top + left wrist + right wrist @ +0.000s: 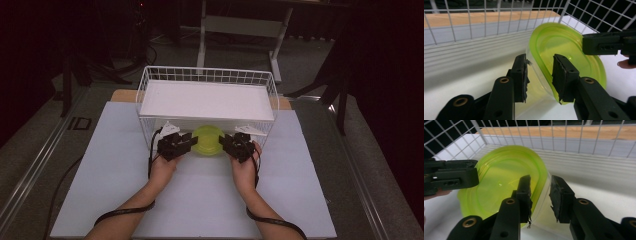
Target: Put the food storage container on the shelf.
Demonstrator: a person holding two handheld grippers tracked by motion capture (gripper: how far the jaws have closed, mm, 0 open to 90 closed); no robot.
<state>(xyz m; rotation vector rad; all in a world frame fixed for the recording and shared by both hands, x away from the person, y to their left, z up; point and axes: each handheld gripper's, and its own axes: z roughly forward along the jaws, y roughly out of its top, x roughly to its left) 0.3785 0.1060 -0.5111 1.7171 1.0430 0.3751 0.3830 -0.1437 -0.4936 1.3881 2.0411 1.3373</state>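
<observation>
Green bowl [208, 141] — left tool [186, 143], right tool [227, 143] straddling opposite rims.

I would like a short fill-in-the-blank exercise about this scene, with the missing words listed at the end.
1. The container between the two grippers is ____ in colour.
2. The left gripper has its jaws on either side of the container's ____.
3. The shelf is made of white ____ in a grid.
4. The right gripper comes at the container from the side ____ the left gripper.

Missing words: green; rim; wire; opposite
</observation>
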